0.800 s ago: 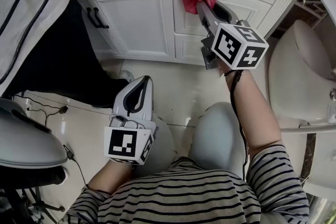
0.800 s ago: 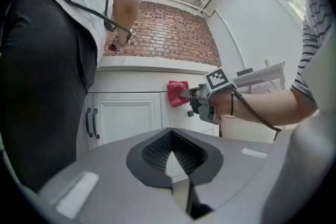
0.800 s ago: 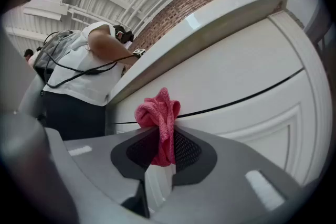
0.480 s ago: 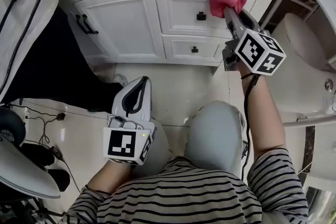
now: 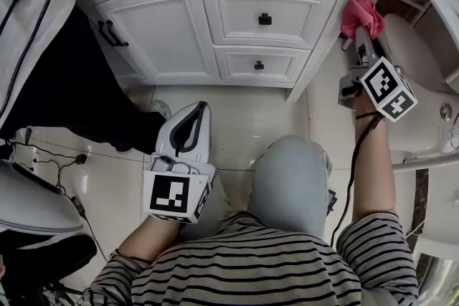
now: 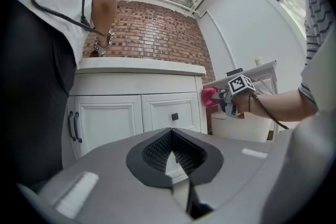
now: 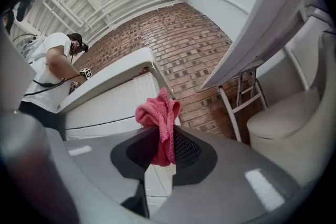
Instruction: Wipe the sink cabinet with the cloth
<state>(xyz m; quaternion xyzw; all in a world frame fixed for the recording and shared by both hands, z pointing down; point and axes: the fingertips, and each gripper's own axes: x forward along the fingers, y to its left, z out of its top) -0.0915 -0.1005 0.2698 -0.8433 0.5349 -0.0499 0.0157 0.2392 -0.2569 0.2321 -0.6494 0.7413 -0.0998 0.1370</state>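
Right gripper is clamped on the cloth, held at the cabinet's right front corner. Soft, light and floppy, it looks likely to bunch, so a pinch on a thick fold seems best. Left gripper hangs closed and empty above the floor.

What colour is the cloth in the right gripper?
Reddish pink; the cloth shows best in the right gripper view.

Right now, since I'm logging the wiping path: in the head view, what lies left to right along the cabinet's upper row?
Door handles → cabinet door → drawer knob → pink cloth → toilet.
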